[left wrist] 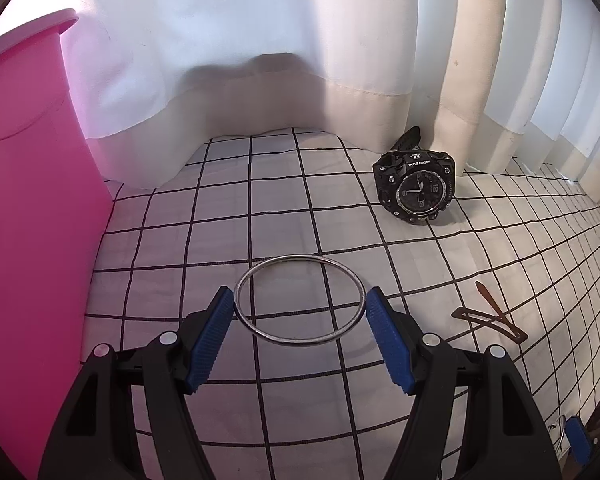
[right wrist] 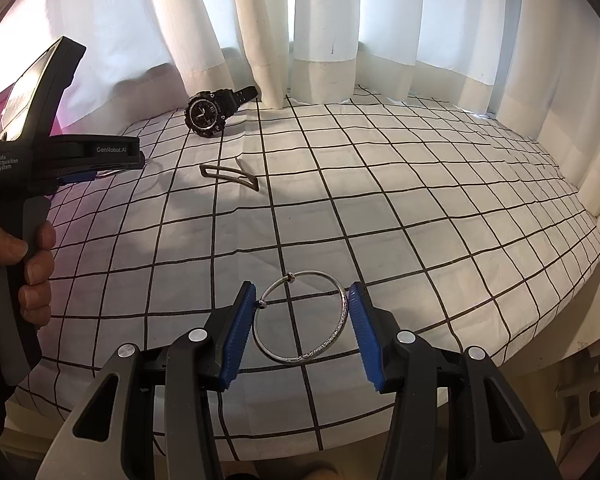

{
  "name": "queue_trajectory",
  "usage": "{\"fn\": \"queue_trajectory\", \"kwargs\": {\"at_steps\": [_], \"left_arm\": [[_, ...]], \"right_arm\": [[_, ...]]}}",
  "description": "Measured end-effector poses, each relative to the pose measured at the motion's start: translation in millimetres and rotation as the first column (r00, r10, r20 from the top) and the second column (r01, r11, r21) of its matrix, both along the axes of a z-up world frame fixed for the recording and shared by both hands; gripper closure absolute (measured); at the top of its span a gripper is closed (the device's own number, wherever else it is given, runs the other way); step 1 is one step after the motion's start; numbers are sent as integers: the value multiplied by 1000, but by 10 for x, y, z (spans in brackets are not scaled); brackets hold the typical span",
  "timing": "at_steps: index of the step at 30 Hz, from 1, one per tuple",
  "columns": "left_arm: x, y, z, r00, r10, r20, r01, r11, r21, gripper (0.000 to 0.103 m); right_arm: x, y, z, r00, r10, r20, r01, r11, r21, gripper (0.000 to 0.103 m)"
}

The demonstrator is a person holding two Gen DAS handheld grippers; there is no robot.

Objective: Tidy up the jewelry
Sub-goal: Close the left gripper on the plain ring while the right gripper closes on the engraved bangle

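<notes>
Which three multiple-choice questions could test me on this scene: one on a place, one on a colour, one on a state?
1. The black watch lies: A) beside the curtain B) inside the container C) in a gripper.
2. The tall container is: A) green B) pink C) grey.
3. The right gripper is: A) open and empty B) shut on the watch C) shut on a silver bracelet.
Key: 1 A, its strap reaches the curtain hem; 2 B, its wall is plainly pink; 3 C, both blue pads touch the bracelet.
</notes>
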State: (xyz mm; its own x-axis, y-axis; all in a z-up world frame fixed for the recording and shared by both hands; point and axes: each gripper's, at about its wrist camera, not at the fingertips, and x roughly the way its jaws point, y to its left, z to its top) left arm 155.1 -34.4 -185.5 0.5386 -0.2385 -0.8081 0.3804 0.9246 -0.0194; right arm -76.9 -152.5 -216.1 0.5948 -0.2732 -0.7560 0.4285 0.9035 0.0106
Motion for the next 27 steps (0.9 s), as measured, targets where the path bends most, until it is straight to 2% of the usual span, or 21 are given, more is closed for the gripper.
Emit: {"fn": "queue_trajectory", "kwargs": {"at_steps": [13, 18, 19, 20, 22, 27], "left_arm": [[-147, 75, 78, 1000, 17, 10, -17, 1000, 10, 37], [-159, 133, -46, 999, 40, -35, -39, 999, 32, 38], [-155, 146, -75, 998, 41, -49, -39, 999, 28, 53], [-140, 143, -116, 996, 36, -77, -33, 999, 33, 93], [-141, 131, -101, 997, 45, -65, -42, 998, 53, 93], [-86, 168, -128, 994, 66, -86, -63, 997, 43, 92]], "right_arm": [[-5, -71, 31, 1000, 21, 7, -22, 1000, 18, 56], [-7, -52, 32, 999, 41, 7, -41, 999, 21, 56], [-9, -43, 32, 999, 43, 6, -43, 999, 21, 56], [-8, -42, 32, 999, 47, 6, -47, 999, 21, 56], [-4, -45, 32, 999, 51, 6, -52, 998, 21, 56], [-6, -59, 55, 998, 57, 13, -58, 998, 22, 56]]}}
